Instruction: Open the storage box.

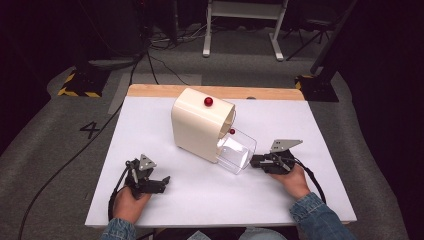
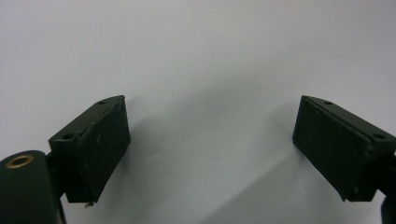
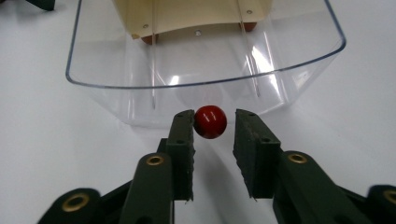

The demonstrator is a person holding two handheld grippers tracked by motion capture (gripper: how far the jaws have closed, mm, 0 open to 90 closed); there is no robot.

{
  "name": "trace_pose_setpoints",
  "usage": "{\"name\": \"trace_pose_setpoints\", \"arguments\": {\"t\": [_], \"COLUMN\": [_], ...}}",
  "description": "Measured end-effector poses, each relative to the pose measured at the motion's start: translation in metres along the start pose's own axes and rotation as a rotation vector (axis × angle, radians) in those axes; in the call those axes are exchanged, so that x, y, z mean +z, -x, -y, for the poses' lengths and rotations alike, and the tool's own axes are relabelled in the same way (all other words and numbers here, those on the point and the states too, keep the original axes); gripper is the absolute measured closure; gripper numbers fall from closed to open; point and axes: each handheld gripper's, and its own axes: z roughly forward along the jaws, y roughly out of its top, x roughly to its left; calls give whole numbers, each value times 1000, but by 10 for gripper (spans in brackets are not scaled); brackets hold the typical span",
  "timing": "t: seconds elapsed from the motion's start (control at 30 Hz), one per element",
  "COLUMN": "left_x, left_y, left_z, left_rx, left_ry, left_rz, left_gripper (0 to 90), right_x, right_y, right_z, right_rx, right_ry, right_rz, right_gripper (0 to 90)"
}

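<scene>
Right gripper view: the right hand-held gripper (image 3: 214,122) has its jaws narrowly parted around the red knob (image 3: 210,121) of the clear drawer (image 3: 205,56); one pad touches it, the other stands just apart.
Left hand-held gripper (image 2: 210,140): wide open, holding nothing, over bare table (image 2: 201,46) at 7 o'clock.
Drawer: pulled partly out of the cream cabinet (image 1: 200,127), toward 4 o'clock.
Risk: the round knob may slip from an uneven pinch; a hard pull may drag the unbraced cabinet.
Count: two grippers, one cabinet, one drawer, two red knobs, one on the cabinet top (image 1: 208,101).
</scene>
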Motion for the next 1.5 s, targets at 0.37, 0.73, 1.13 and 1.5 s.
{"name": "trace_pose_setpoints", "arguments": {"t": [0.37, 0.73, 1.13, 1.5], "left_x": [0, 1, 1, 1], "left_y": [0, 0, 0, 0], "left_z": [0, -1, -1, 0], "left_rx": [-2, 2, 9, 8], "left_ry": [1, -1, 0, 0], "left_rz": [0, 0, -8, -8], "left_gripper": [110, 103, 104, 105], "right_x": [-14, -51, -62, -28], "right_y": [-1, -11, -18, -10], "right_z": [-2, -30, -83, -104], "right_rx": [-1, -25, -66, -58], "right_ry": [40, 108, 149, 168], "right_rz": [6, 38, 45, -4], "right_gripper": [585, 551, 547, 567]}}
